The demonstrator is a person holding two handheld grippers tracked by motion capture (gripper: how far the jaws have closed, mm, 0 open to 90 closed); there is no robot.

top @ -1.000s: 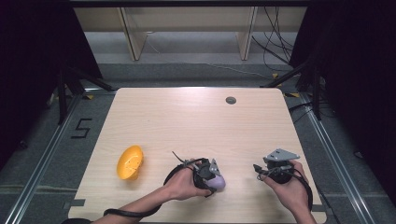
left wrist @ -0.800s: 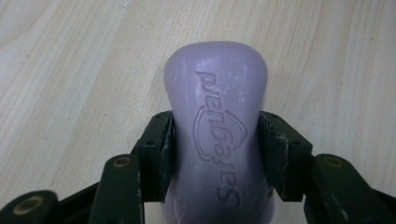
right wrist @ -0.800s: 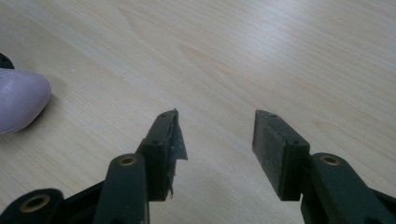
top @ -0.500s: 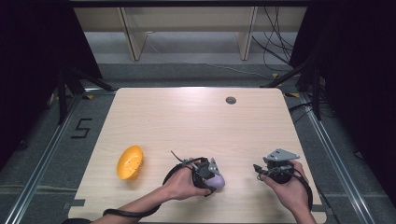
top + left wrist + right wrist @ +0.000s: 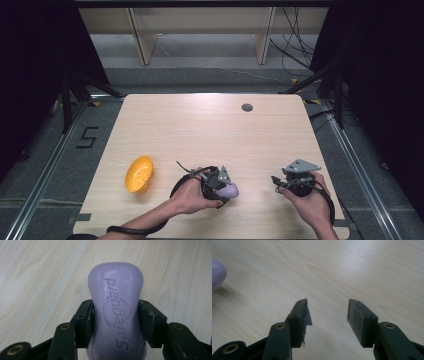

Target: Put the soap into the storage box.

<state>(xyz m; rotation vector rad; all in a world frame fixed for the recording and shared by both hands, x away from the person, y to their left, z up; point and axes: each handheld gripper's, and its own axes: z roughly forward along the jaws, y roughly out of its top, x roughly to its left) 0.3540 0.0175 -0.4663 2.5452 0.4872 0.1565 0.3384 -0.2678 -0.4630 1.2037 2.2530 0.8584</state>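
Left gripper view shows the left hand-held gripper (image 5: pixel 115 320) closed on a smooth lilac bar of soap with a raised brand word (image 5: pixel 116 302); both black pads press on its narrow waist, and the far end of the bar sticks out over the pale wooden desk (image 5: pixel 37 277). Compared with the high view of one second ago, almost nothing has moved: the left hand-held gripper (image 5: pixel 221 186) sits at the same place near the front edge of the desk (image 5: pixel 210 125), with the soap bar (image 5: pixel 229 190) in it. I judge that the grasp is settled and the bar is ready to be carried, perhaps toward the orange rounded plastic dish (image 5: pixel 138 173) that lies well apart to the left. The right hand-held gripper (image 5: pixel 295 182) rests near the front right of the desk, and in the right gripper view its jaws stand wide apart with nothing between them (image 5: pixel 327 315). Whether the soap touches the desk or is a little lifted I cannot tell, because the lower part of the bar is hidden behind the jaws.
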